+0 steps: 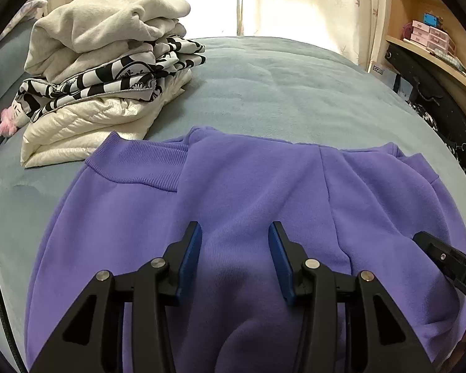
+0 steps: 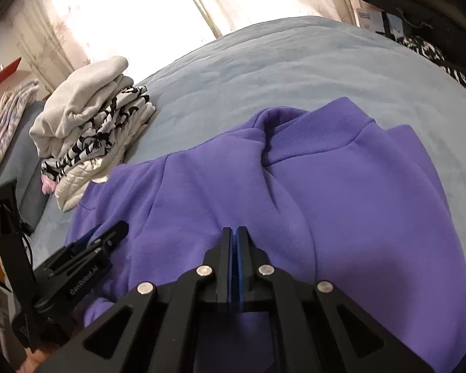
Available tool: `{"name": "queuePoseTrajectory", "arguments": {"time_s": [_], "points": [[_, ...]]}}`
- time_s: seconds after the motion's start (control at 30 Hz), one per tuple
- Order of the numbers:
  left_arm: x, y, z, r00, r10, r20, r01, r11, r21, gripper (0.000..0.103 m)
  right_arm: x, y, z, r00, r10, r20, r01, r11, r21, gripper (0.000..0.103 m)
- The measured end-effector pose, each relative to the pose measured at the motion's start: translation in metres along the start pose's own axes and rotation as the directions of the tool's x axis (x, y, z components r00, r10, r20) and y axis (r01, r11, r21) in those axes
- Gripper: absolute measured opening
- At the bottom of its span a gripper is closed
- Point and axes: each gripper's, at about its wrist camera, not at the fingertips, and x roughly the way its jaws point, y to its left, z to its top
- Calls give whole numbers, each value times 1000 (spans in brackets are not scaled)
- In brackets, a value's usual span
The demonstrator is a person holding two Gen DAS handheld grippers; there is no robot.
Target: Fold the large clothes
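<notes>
A purple sweatshirt (image 1: 248,186) (image 2: 326,202) lies partly folded on the grey-blue bed (image 1: 279,87) (image 2: 295,62), its sleeves laid inward and a ribbed band (image 1: 139,168) (image 2: 320,136) showing at the far side. My left gripper (image 1: 235,228) is open just above the near middle of the garment, with no cloth pinched between its blue pads. My right gripper (image 2: 234,230) is shut, pads together, low over the fabric; no cloth shows between them. Each gripper also appears in the other's view: the right gripper (image 1: 421,237) at the right edge, the left gripper (image 2: 105,233) at the lower left.
A stack of folded clothes (image 1: 108,71) (image 2: 90,124), white, black-and-white patterned and quilted cream, sits at the far left of the bed. Curtains hang behind. A wooden shelf (image 1: 435,40) with small boxes and dark clutter borders the right side.
</notes>
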Motion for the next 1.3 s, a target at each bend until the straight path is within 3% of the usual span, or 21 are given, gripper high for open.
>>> {"name": "queuePoseTrajectory", "arguments": {"time_s": [0.23, 0.43, 0.93, 1.3], "points": [[-19, 6, -3, 999, -23, -37, 20, 997, -70, 49, -17, 11, -4, 1000, -5, -3, 5, 1000, 6, 2], [-54, 18, -15, 998, -22, -65, 14, 991, -130, 52, -49, 28, -17, 999, 37, 11, -37, 999, -9, 3], [-164, 44, -70, 999, -29, -17, 26, 990, -139, 52, -118, 74, -72, 998, 55, 29, -51, 992, -115, 3], [-192, 58, -106, 997, -64, -37, 58, 989, -139, 53, -143, 93, -111, 999, 34, 17, -30, 981, -191, 3]]}}
